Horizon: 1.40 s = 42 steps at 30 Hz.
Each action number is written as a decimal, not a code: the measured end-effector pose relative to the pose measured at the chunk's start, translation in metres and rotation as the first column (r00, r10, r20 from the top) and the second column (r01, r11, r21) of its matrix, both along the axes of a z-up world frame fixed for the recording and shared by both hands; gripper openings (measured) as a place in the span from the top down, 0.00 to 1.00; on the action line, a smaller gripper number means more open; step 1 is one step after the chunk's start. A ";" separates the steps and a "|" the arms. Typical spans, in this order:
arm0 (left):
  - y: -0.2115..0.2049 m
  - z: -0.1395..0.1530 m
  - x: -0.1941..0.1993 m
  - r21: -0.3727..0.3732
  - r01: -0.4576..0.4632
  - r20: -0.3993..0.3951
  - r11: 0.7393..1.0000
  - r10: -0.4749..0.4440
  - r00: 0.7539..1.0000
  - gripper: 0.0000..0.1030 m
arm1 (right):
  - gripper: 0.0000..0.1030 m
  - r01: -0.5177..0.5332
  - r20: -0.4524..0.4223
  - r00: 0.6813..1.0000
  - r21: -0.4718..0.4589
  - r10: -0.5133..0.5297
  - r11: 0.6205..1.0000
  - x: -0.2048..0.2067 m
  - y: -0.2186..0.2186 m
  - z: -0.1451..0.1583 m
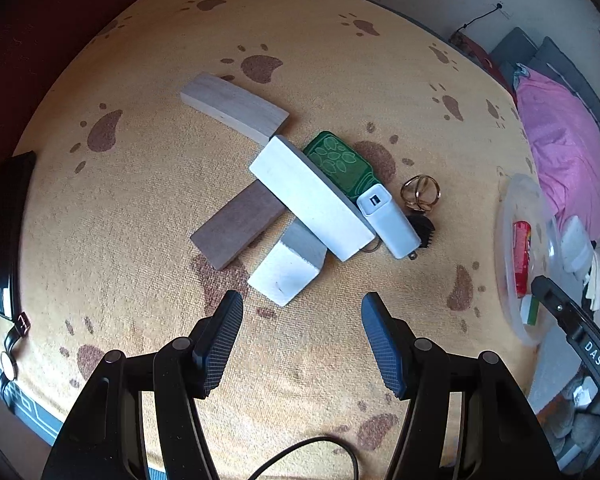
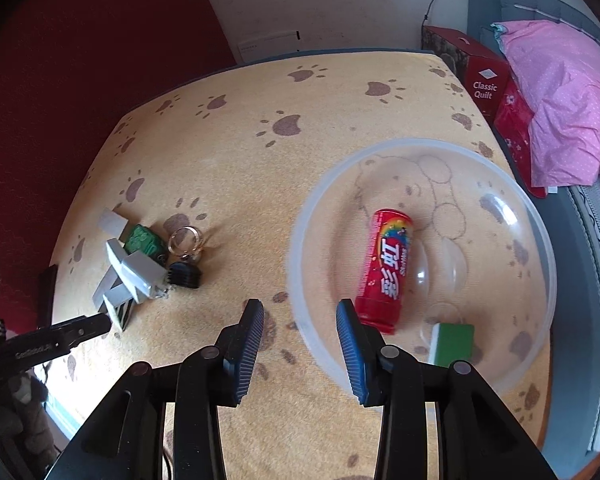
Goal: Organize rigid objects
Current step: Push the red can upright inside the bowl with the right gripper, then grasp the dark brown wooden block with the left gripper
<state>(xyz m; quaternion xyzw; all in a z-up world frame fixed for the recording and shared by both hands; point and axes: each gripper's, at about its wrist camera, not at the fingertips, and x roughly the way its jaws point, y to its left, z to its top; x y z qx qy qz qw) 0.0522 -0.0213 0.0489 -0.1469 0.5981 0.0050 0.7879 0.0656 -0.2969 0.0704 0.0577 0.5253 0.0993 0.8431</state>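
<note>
The red candy tube (image 2: 386,268) lay inside the clear bowl (image 2: 300,264); the right claw (image 2: 300,344) hung apart, empty, at its rim; the left claw (image 1: 302,340), apart, hovered near the wooden blocks (image 1: 308,196) beside the bowl.

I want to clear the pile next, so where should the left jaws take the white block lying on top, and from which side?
Grip the top white block across its two long side faces near mid-length, coming from above. It lies crosswise over the lower blocks, its sides mostly exposed; avoid the white charger against its far end.
</note>
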 end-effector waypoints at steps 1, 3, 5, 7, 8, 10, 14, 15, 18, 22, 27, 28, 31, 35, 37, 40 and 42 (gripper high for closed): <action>0.002 -0.001 0.001 0.000 -0.002 -0.001 1.000 0.002 1.000 0.39 | 0.60 -0.010 -0.002 1.000 0.001 0.010 1.000 -0.002 0.004 0.000; 0.008 -0.003 0.002 -0.006 -0.013 -0.003 1.000 0.013 1.000 0.39 | 0.60 -0.033 -0.010 0.999 0.004 0.033 0.999 -0.005 0.011 -0.002; 0.013 -0.003 0.003 -0.009 -0.021 -0.001 1.000 0.021 1.000 0.39 | 0.60 -0.056 -0.028 0.998 0.011 0.056 0.998 -0.008 0.020 -0.005; 0.018 -0.002 0.003 -0.012 -0.028 0.002 1.000 0.028 1.000 0.39 | 0.60 -0.084 -0.043 0.995 0.011 0.085 0.996 -0.011 0.029 -0.008; 0.021 -0.002 0.004 -0.013 -0.032 0.004 0.999 0.032 0.999 0.39 | 0.60 -0.101 -0.047 0.994 0.011 0.101 0.995 -0.012 0.034 -0.009; 0.026 -0.002 0.004 -0.014 -0.041 0.007 0.999 0.041 0.999 0.39 | 0.60 -0.121 -0.047 0.991 0.007 0.121 0.993 -0.014 0.041 -0.009; 0.039 -0.002 0.006 -0.012 -0.054 0.013 0.998 0.054 0.998 0.39 | 0.60 -0.135 -0.057 0.989 0.007 0.135 0.991 -0.015 0.050 -0.011; 0.041 -0.003 0.007 -0.008 -0.055 0.013 0.998 0.055 0.998 0.39 | 0.60 -0.136 -0.062 0.989 0.009 0.136 0.991 -0.015 0.051 -0.012; 0.049 -0.005 0.008 0.018 -0.050 0.017 0.999 0.050 0.999 0.39 | 0.60 -0.140 -0.070 0.988 0.011 0.140 0.990 -0.015 0.058 -0.013; 0.055 -0.008 0.012 0.056 -0.030 0.023 0.998 0.029 0.999 0.39 | 0.60 -0.149 -0.078 0.986 0.011 0.149 0.989 -0.016 0.067 -0.014; 0.060 -0.015 0.018 0.068 0.005 0.021 0.998 -0.006 1.000 0.39 | 0.60 -0.149 -0.093 0.984 0.006 0.149 0.989 -0.017 0.075 -0.017; 0.060 -0.016 0.019 0.068 0.014 0.021 0.998 -0.016 1.000 0.39 | 0.60 -0.149 -0.095 0.984 0.004 0.148 0.989 -0.018 0.077 -0.017; 0.056 -0.019 0.025 0.066 0.051 0.023 0.997 -0.052 0.998 0.39 | 0.60 -0.144 -0.102 0.984 -0.002 0.143 0.990 -0.018 0.081 -0.018; 0.049 -0.023 0.033 0.082 0.109 0.031 0.991 -0.112 0.993 0.39 | 0.60 -0.135 -0.115 0.984 -0.008 0.133 0.991 -0.019 0.086 -0.021; 0.045 -0.025 0.039 0.092 0.135 0.032 0.987 -0.138 0.990 0.39 | 0.60 -0.131 -0.119 0.984 -0.012 0.129 0.991 -0.019 0.087 -0.022; 0.043 -0.029 0.045 0.097 0.163 0.035 0.982 -0.167 0.985 0.41 | 0.60 -0.124 -0.126 0.985 -0.016 0.121 0.992 -0.020 0.089 -0.023; 0.042 -0.031 0.048 0.095 0.177 0.039 0.980 -0.181 0.983 0.41 | 0.60 -0.118 -0.131 0.985 -0.016 0.115 0.993 -0.020 0.090 -0.024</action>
